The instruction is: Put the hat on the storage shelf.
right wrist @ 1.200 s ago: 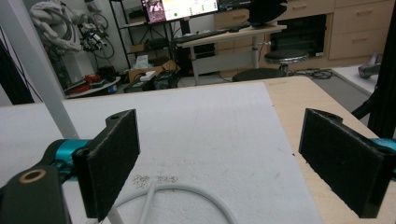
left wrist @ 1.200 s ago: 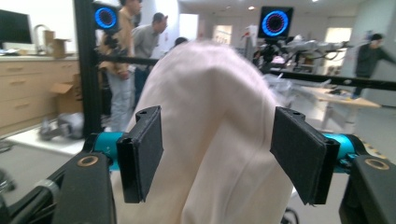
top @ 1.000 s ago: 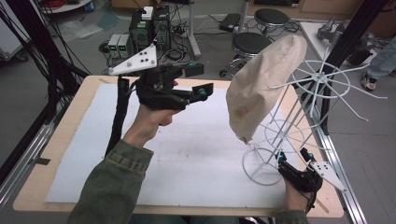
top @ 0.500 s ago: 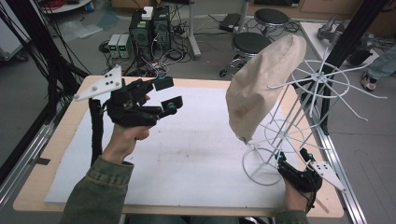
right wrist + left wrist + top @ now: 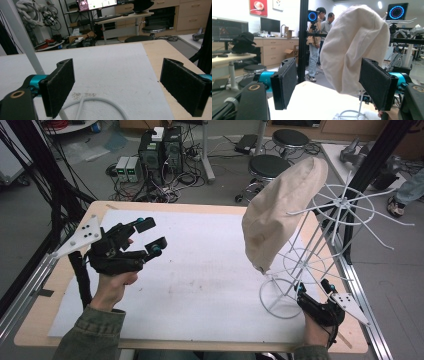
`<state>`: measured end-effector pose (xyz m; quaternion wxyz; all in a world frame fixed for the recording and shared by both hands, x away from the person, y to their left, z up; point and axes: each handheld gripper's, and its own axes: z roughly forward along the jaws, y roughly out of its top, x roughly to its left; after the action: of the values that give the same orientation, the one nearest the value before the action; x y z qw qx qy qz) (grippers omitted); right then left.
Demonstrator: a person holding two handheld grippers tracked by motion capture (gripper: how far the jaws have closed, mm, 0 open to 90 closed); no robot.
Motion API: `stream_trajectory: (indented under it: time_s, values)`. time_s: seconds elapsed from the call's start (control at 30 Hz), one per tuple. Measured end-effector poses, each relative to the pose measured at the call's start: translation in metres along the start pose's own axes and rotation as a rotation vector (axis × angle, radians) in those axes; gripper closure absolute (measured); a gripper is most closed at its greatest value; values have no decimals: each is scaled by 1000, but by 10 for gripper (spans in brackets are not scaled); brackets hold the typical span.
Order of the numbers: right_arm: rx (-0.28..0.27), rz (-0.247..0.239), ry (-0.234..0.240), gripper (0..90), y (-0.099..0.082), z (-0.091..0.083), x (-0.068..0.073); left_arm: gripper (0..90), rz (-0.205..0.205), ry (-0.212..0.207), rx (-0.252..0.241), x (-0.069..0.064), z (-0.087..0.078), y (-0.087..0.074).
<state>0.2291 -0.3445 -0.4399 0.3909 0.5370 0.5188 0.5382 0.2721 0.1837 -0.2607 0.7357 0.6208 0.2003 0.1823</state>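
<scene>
Cream cloth hat [image 5: 280, 215] hangs on my white wire rack [image 5: 320, 250] at the bench's [image 5: 200, 270] right side. Both grippers are released: left gripper [image 5: 148, 236] raised far left, right gripper [image 5: 312, 292] straddling the rack's base ring, which a nudge could tip. Left has pulled leftward since earlier.

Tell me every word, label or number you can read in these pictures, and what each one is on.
"SF": partial letters on the cardboard box by the cabinets; the rest is cut off.
Monitor in the right gripper view: text on screen, too small to read.
Red wall poster: no legible words.
Nothing legible on the beige hat or either gripper.
</scene>
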Motion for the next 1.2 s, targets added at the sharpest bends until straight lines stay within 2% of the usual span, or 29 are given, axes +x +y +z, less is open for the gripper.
stream_trajectory:
  time_s: [0.17, 0.23, 0.43, 0.5, 0.57, 0.73, 0.83, 0.93, 1.0, 1.13, 1.2]
  values:
    - [1, 4, -4, 114, 0, 0, 0, 320, -4, 30, -2, 6, -18, -15]
    - [1, 3, -5, 114, 0, 0, 0, 321, 0, 62, -7, 9, -27, -23]
    - [5, 4, -6, 114, 0, 0, -1, 322, -34, 106, -25, 20, -55, -45]
    - [6, 9, -5, 114, -1, 0, -1, 326, -34, 124, -34, 23, -66, -52]
    - [10, 13, -5, 114, -1, 1, -1, 326, -26, 156, -33, 24, -78, -60]
    - [10, 18, -10, 114, -1, 1, -1, 325, -46, 220, -16, 29, -106, -74]
    - [11, 17, -12, 114, -1, 1, -1, 325, -49, 249, -6, 31, -118, -81]
    - [12, 11, -6, 114, -1, 1, 0, 330, -75, 274, 3, 35, -131, -92]
    - [14, 9, -7, 114, -1, 2, 0, 330, -75, 298, 10, 37, -137, -99]
    - [14, 12, -16, 114, -1, 1, 0, 339, -102, 349, -3, 44, -151, -114]
    - [12, 17, -19, 114, -1, 1, 0, 345, -109, 391, 8, 50, -160, -120]
